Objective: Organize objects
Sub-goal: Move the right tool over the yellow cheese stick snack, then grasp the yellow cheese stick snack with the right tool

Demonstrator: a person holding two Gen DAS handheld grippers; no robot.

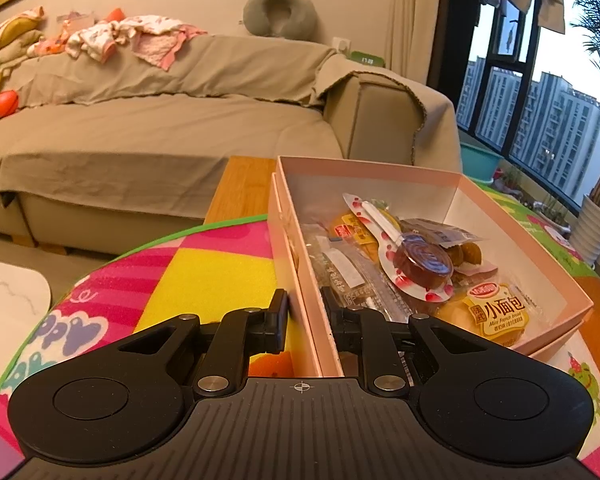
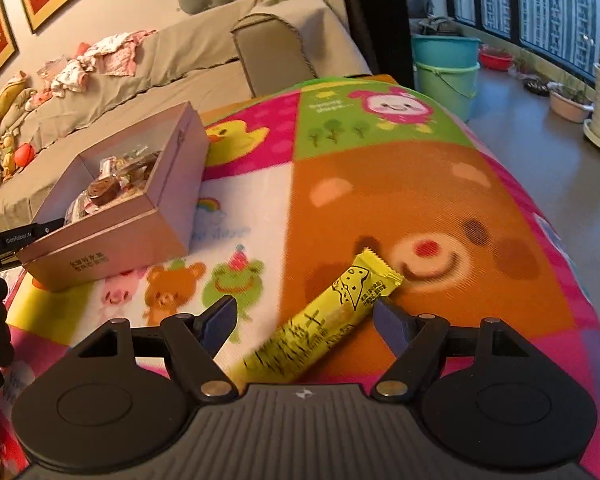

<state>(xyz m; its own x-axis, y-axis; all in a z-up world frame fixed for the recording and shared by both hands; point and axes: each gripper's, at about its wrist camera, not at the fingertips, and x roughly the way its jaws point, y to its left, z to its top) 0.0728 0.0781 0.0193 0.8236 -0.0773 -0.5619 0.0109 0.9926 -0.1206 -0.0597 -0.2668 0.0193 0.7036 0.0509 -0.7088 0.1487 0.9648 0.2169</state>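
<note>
A pink cardboard box point(image 1: 512, 216) stands on the colourful play mat point(image 1: 204, 276). It holds a lollipop point(image 1: 422, 262), a mini bread pack point(image 1: 496, 314) and several other wrapped snacks. My left gripper point(image 1: 305, 314) is shut on the box's near left wall, one finger outside and one inside. In the right wrist view the box point(image 2: 112, 236) stands at the left. A yellow snack bar point(image 2: 328, 316) lies on the mat point(image 2: 440, 184) between the spread fingers of my open right gripper point(image 2: 306, 316). I cannot tell whether the fingers touch it.
A beige covered sofa point(image 1: 160, 120) with clothes and a grey neck pillow point(image 1: 280, 12) stands behind the table. A white marble surface point(image 1: 8, 300) is at the left. Teal and green buckets point(image 2: 446, 68) and plant pots point(image 2: 570, 106) stand on the floor at the right.
</note>
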